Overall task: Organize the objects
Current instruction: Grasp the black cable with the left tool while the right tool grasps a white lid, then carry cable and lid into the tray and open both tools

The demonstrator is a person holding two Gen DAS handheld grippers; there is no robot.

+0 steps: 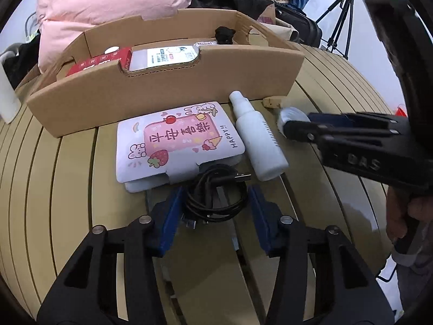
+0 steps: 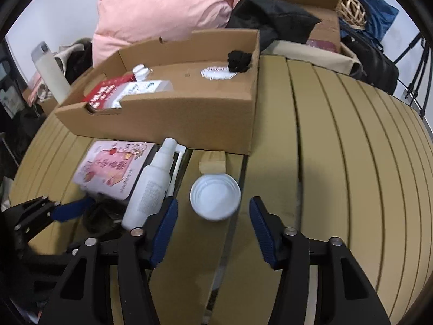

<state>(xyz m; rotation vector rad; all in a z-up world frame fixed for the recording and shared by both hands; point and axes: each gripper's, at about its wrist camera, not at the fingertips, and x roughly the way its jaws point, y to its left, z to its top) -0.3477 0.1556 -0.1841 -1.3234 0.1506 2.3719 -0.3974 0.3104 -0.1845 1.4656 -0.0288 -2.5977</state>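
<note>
A coiled black USB cable (image 1: 216, 195) lies on the slatted counter (image 1: 67, 189) just before a cartoon-printed white pouch (image 1: 176, 140), and looks light and floppy, so it is best pinched across the bundled loops, not by one strand. The left gripper (image 1: 215, 211) is spread wide with the coil between its blue pads, no contact evident. A small white cup-like container (image 2: 215, 196), probably thin plastic, light and easily crushed, sits beside a white spray bottle (image 2: 151, 187) near the cardboard box (image 2: 189, 113). The right gripper (image 2: 213, 224) is spread around it, not touching, so a gentle squeeze across the rim seems wise.
</note>
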